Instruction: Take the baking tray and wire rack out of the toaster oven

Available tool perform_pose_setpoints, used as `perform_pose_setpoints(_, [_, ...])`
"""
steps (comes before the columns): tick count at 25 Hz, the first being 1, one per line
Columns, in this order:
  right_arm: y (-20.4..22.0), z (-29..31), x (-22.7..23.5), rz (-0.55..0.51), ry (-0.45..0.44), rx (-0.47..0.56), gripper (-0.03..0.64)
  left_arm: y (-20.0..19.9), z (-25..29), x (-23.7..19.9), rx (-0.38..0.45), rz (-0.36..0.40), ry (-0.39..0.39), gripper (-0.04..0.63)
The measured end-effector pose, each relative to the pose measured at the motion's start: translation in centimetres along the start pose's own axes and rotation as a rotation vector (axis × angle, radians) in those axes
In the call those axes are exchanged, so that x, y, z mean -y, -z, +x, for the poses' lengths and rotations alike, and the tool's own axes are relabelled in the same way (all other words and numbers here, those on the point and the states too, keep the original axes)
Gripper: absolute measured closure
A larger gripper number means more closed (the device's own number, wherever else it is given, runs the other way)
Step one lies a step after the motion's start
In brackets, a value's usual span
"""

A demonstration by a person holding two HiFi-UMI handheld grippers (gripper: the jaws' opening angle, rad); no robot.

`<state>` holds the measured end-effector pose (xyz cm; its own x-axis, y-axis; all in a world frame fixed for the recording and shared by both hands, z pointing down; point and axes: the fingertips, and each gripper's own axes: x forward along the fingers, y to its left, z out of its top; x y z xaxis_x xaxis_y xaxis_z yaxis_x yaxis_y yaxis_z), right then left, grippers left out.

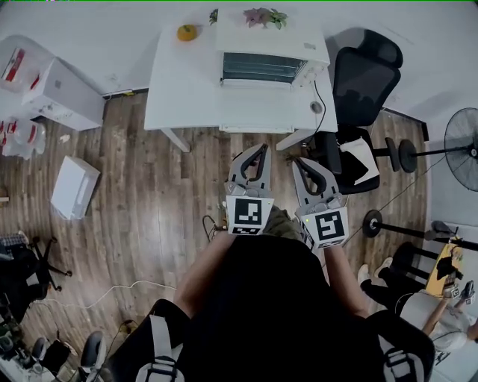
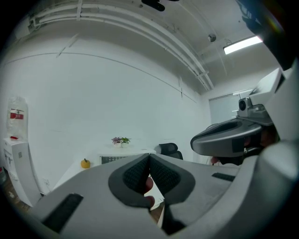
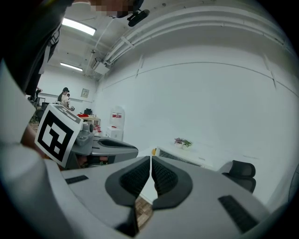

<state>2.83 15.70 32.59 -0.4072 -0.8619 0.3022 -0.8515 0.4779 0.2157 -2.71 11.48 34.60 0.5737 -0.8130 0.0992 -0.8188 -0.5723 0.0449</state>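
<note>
While the left gripper (image 1: 261,150) and right gripper (image 1: 299,161) hover over the plank wood floor (image 1: 149,194), both are clenched, with ribbed black pads (image 3: 134,179) pressed together on nothing. Ahead and well apart, the boxy white toaster oven (image 1: 263,66) sits at the back of the smooth white table (image 1: 187,89), a potted plant (image 1: 263,16) on top. Behind its dark, slatted front, the tray and rack can't be made out.

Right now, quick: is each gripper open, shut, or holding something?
Left gripper: shut, nothing held.
Right gripper: shut, nothing held.
</note>
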Motion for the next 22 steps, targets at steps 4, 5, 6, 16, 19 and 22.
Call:
perform_pose_setpoints(4, [0.2, 1.2, 0.4, 0.013, 0.032, -0.017, 0.584, 1.3, -0.1, -1.2, -0.026, -0.014, 0.015, 0.572])
perform_pose_setpoints(5, [0.1, 1.4, 0.8, 0.006, 0.04, -0.022, 0.584, 1.5, 0.0, -1.4, -0.036, -0.021, 0.016, 0.572])
perform_pose_setpoints(6, [-0.1, 1.5, 1.5, 0.001, 0.054, -0.023, 0.584, 1.5, 0.1, -1.4, -0.041, -0.024, 0.02, 0.572])
perform_pose_setpoints(16, [0.8, 2.4, 6.8, 0.033, 0.111, -0.006, 0.584, 0.8, 2.2, -2.1, -0.028, 0.03, 0.003, 0.572])
perform_pose_setpoints(19, [1.3, 4.0, 7.3, 0.018, 0.096, 0.007, 0.584, 1.3, 2.9, -2.1, -0.043, 0.062, 0.003, 0.572])
perform_pose_setpoints(22, [1.7, 5.8, 8.0, 0.021, 0.078, 0.021, 0.584, 2.1, 4.1, -2.3, -0.078, 0.099, 0.0, 0.572])
